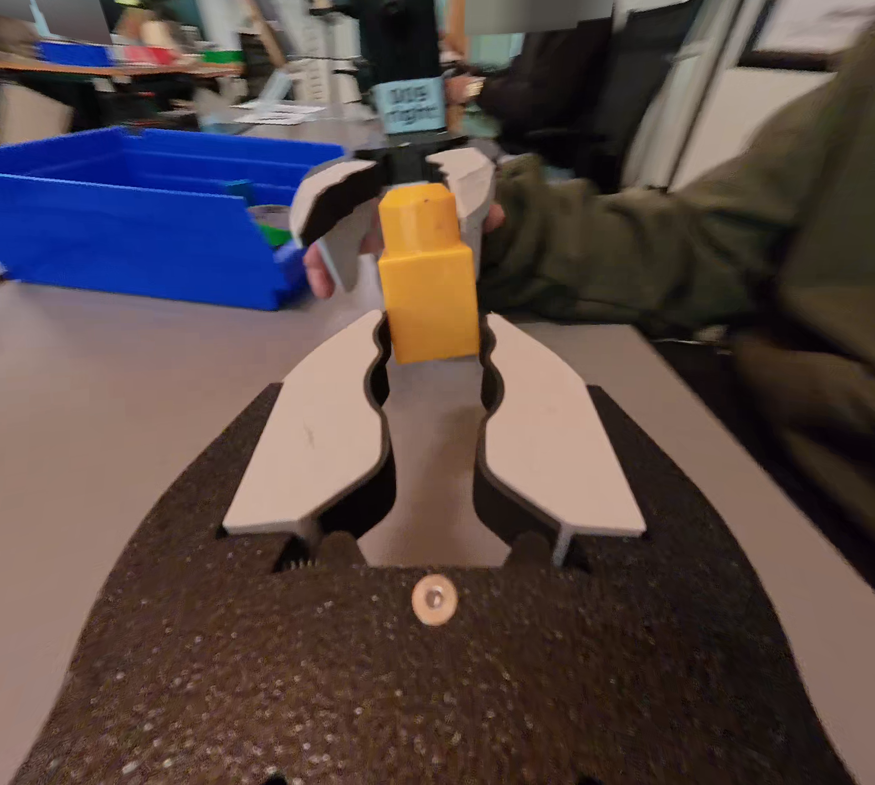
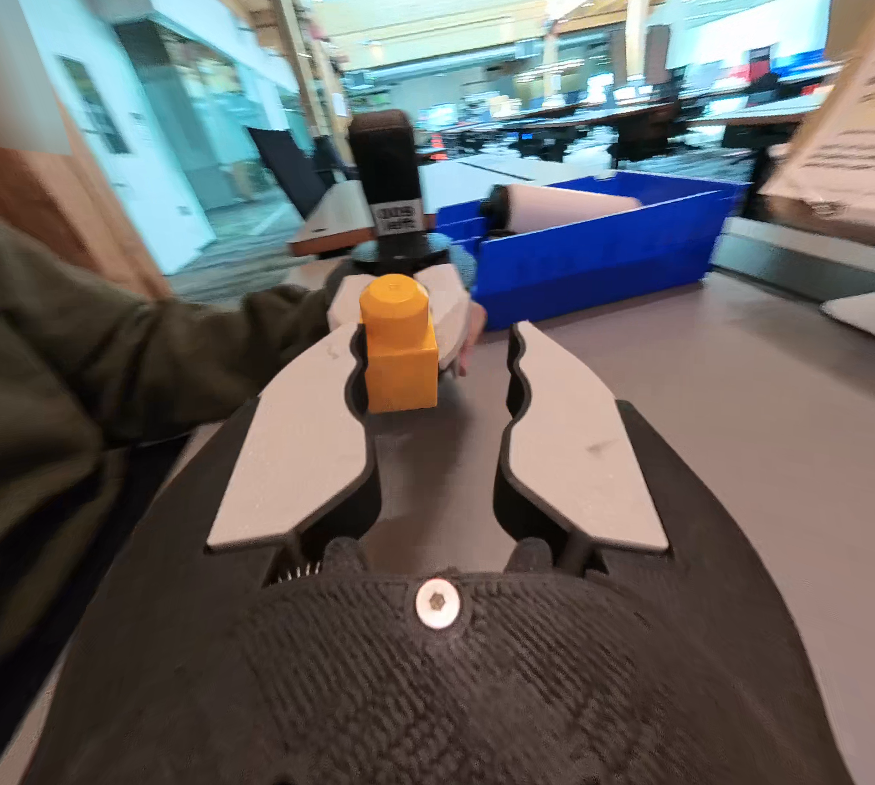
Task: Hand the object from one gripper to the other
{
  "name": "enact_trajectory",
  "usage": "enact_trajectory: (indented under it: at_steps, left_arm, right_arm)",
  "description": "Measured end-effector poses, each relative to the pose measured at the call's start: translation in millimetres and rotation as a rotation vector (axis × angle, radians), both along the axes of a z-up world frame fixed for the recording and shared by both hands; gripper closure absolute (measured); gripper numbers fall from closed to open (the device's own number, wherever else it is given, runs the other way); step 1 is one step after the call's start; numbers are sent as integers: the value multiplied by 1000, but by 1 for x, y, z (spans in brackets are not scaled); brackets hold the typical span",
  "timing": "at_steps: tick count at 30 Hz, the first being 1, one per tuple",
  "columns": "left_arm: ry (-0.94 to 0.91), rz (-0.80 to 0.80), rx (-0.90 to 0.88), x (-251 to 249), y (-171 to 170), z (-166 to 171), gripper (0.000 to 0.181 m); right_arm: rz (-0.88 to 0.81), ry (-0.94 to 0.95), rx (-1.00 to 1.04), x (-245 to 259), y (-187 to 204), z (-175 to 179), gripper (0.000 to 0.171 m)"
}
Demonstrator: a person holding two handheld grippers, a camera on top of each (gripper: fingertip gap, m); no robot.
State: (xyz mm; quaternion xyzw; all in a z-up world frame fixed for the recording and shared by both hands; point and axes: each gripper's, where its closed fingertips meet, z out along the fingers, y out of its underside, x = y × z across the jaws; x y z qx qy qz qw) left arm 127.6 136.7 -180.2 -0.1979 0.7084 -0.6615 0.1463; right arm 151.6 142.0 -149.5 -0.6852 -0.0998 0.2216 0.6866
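A yellow block (image 1: 428,303) with a round stud on top is held above the grey table (image 1: 142,383). My left gripper (image 1: 435,323) is shut on its square body, with both fingertips against its sides. My right gripper (image 2: 435,330) faces it and is open around the same block (image 2: 400,364). The right gripper's left fingertip (image 2: 355,336) is next to the block, and its right fingertip stands clear of it. In the left wrist view the right gripper's fingers (image 1: 331,213) spread either side of the stud.
A blue bin (image 1: 142,232) stands on the table beyond the grippers; in the right wrist view the bin (image 2: 592,260) holds a white roll (image 2: 568,203). A person's olive sleeve (image 1: 663,241) reaches in from the side. Desks and chairs stand far behind. One gripper's finger ends stand about 4 cm off the other's.
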Motion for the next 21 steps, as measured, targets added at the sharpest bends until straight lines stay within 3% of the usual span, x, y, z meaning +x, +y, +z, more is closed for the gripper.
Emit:
enact_trajectory:
  at_steps: [5,13,18,21]
  left_arm:
    - [39,-213,-59,-28,-17,5,146]
    - [119,-333,-66,-42,-26,1,147]
    - [66,-264,-29,-33,-25,-3,147]
    - [-35,2,-2,1,-9,0,147]
  right_arm:
    - [317,123,101,-49,-20,22,122]
    - [377,43,106,-60,-26,15,142]
    - [335,-10,96,-56,-21,16,143]
    - [99,-14,115,-26,-2,21,143]
